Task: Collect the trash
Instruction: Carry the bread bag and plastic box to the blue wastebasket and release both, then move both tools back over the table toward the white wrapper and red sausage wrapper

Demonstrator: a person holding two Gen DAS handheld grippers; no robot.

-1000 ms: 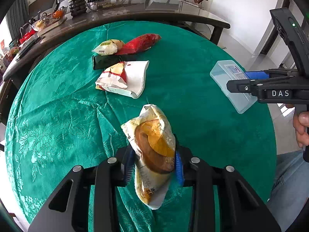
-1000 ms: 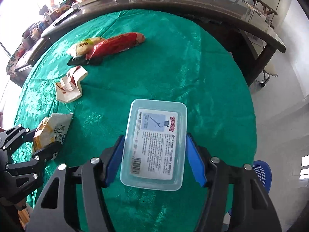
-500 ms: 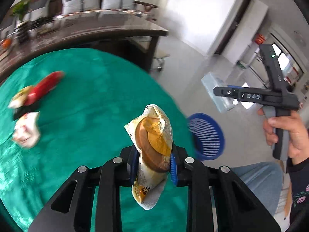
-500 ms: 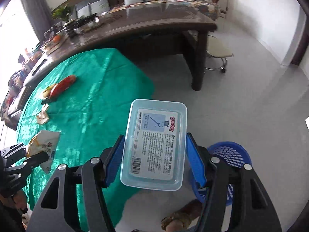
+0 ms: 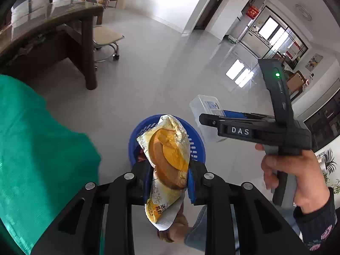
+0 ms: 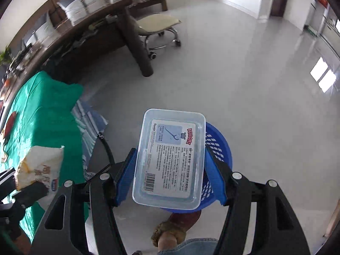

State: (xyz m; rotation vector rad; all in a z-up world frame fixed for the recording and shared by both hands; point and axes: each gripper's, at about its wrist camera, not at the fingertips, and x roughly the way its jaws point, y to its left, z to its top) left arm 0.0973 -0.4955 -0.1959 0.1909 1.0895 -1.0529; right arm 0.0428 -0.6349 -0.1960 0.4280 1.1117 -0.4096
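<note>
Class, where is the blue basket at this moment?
The blue basket stands on the grey floor, right of the green tablecloth, directly beneath the snack packet and plastic box.

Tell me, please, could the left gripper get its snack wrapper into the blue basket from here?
Probably yes: the left gripper, shut on the snack wrapper, hangs above the blue basket on the floor, and nothing shows between them.
</note>
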